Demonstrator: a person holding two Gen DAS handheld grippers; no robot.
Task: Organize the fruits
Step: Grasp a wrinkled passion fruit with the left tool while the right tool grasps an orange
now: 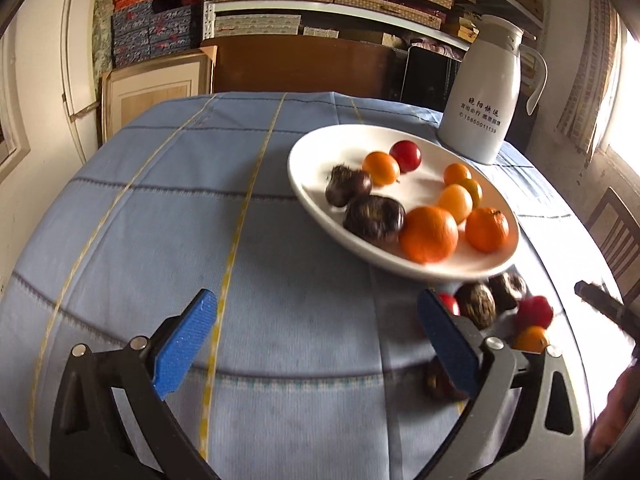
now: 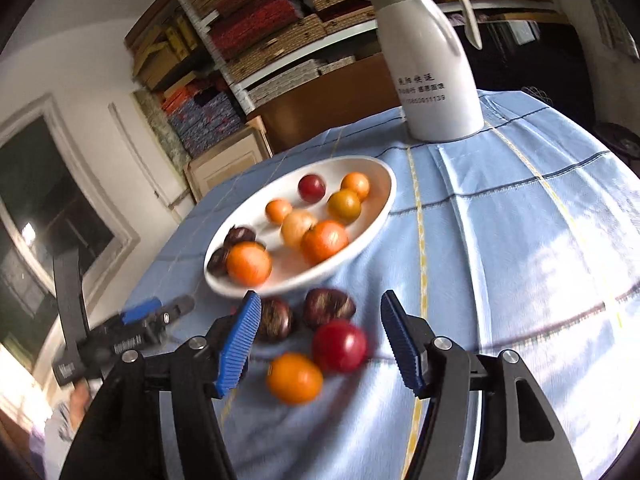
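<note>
Shelves stacked with woven and patterned boxes back a round table under a pale blue checked tablecloth (image 2: 520,240) with yellow and dark stripes. On it, a shallow white ceramic plate (image 2: 372,216) already carries oranges, small orange and yellow tomatoes, one red tomato and dark brown chestnut-like fruits; a tall white insulated jug (image 2: 436,76) stands just behind. Four loose pieces lie on the cloth just in front of the plate: two dark brown chestnut-like fruits (image 2: 329,307), a round red tomato (image 2: 339,345) and a small orange tomato (image 2: 294,378). Right gripper (image 2: 320,344), blue ribbed pads spread partway, frames the red tomato with neither pad touching it; nothing is held. Left gripper (image 1: 318,344) gapes wide over bare cloth, empty, with the loose fruits just beyond its right pad. Risks, as judged: the round fruits sit close together, so a closing pad could nudge the orange tomato or a chestnut and send it rolling towards the table edge. Soft tomato skin may split under hard squeeze. Both grippers work the same small cluster; they could collide. A careless drop could knock fruit off the low plate rim.
</note>
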